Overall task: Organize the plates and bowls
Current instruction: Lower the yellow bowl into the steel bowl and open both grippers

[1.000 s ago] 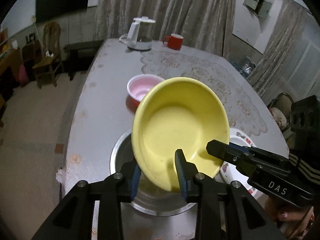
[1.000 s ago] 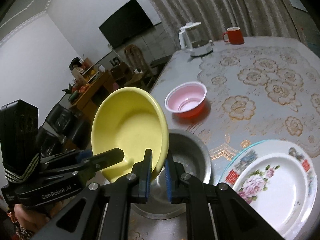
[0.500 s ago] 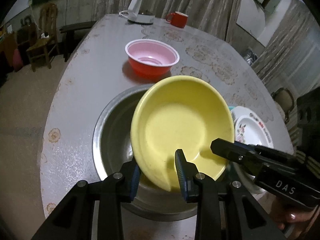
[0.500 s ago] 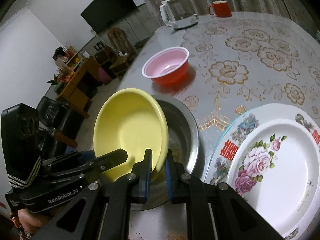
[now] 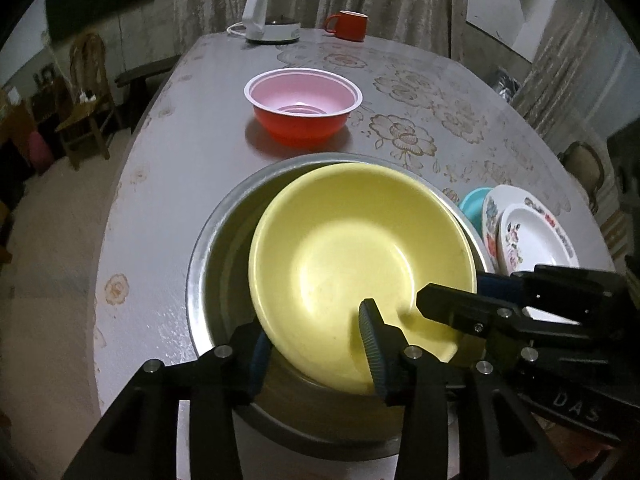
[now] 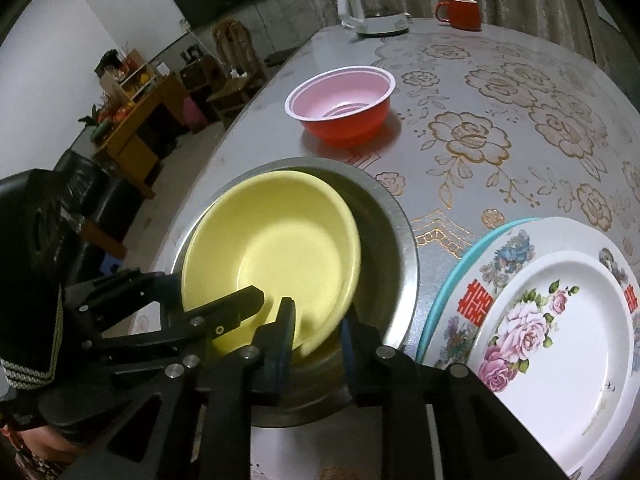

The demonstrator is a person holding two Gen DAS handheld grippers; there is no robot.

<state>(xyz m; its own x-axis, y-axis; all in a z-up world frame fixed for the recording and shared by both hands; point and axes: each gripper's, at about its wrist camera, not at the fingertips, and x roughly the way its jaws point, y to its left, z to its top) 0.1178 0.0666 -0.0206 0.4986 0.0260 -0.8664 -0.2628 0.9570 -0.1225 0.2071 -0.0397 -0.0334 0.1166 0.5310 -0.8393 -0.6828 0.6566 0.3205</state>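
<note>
A yellow bowl [image 5: 360, 264] lies tilted inside a large steel bowl [image 5: 218, 252] at the table's near edge. My left gripper [image 5: 316, 344] straddles the yellow bowl's near rim, its jaws wider apart than the rim, so open. My right gripper [image 6: 316, 334] straddles the same rim from the other side, jaws also parted around the yellow bowl [image 6: 272, 252], which looks blurred. The steel bowl [image 6: 394, 236] surrounds it. A red bowl with pink inside [image 5: 302, 104] [image 6: 342, 100] stands farther back.
Stacked floral plates [image 6: 560, 312] on a teal plate [image 6: 452, 280] lie right of the steel bowl, also in the left view [image 5: 532, 232]. A white kettle [image 5: 272, 12] and a red mug [image 5: 348, 24] stand at the far end. The table edge runs along the left.
Both grippers lowered the yellow bowl from above the table into the steel bowl. Their jaws have widened and the grip on the rim has loosened.
</note>
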